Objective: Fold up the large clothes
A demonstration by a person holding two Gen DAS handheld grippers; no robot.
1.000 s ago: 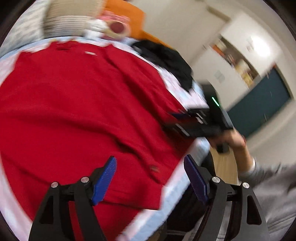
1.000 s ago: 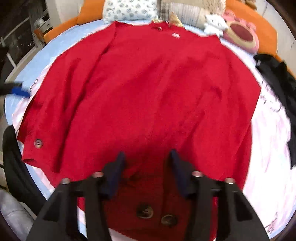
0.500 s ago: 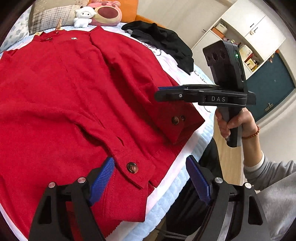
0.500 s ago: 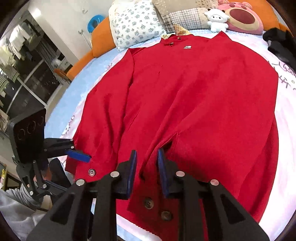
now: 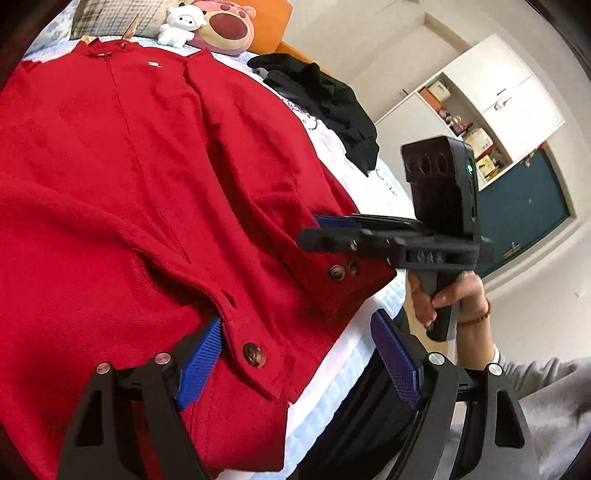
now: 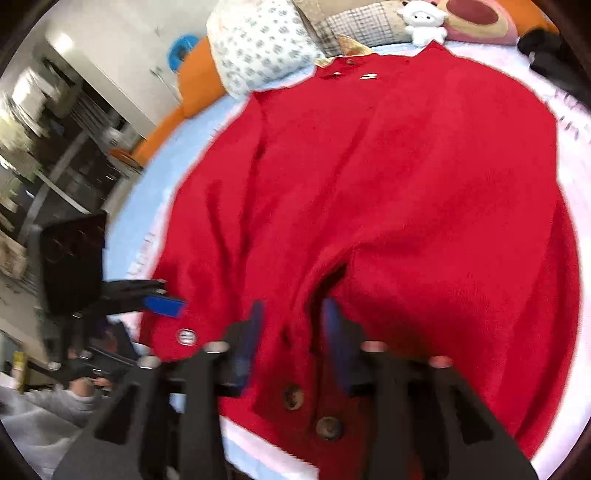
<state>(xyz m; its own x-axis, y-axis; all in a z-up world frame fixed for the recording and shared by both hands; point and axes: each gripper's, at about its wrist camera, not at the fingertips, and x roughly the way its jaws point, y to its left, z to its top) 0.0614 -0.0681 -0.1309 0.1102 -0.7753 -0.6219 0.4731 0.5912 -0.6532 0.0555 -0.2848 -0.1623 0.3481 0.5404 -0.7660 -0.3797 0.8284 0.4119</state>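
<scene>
Bed holds the red jacket spread flat; left gripper gapes wide around one cuff, right gripper opening over the other; I'd pinch both cuffs deep before folding

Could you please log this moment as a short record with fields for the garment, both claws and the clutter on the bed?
garment: red shirt spread flat on the bed, collar toward the pillows
left claw: open, a buttoned cuff between its pads, not pinched
right claw: opening, over the other cuff, cloth between its pads
clutter: black clothes beside the shirt; white plush and pink plush by the pillows
fold: not started
</scene>
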